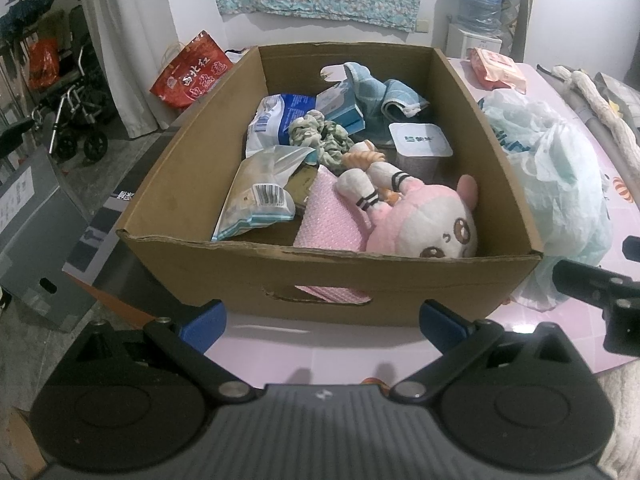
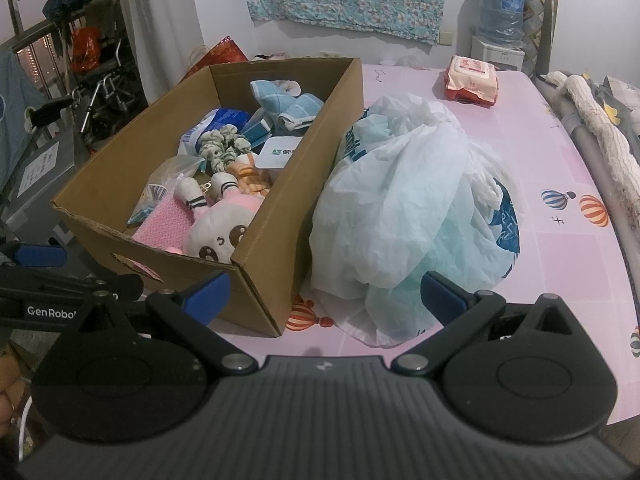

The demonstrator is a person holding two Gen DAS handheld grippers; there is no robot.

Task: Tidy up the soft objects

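A cardboard box [image 1: 192,152] [image 2: 296,168] stands on the pink table, filled with soft things. Inside lie a pink and white plush toy [image 1: 424,220] [image 2: 218,236], a blue towel [image 1: 384,92] [image 2: 286,102], a green scrunchie [image 1: 320,136] [image 2: 222,146], a pink bubble mailer [image 1: 328,220] and several plastic packets [image 1: 256,196]. A crumpled white plastic bag [image 2: 412,208] [image 1: 560,176] sits right of the box. My left gripper [image 1: 322,322] is open in front of the box's near wall, holding nothing. My right gripper [image 2: 324,292] is open before the bag and the box corner, also holding nothing.
A red pack of wet wipes [image 2: 472,78] [image 1: 498,68] lies at the table's far side. A rolled cloth [image 2: 600,128] runs along the right edge. Left of the table are a grey box [image 1: 36,216], a red bag [image 1: 192,72] and a wheelchair [image 1: 76,120].
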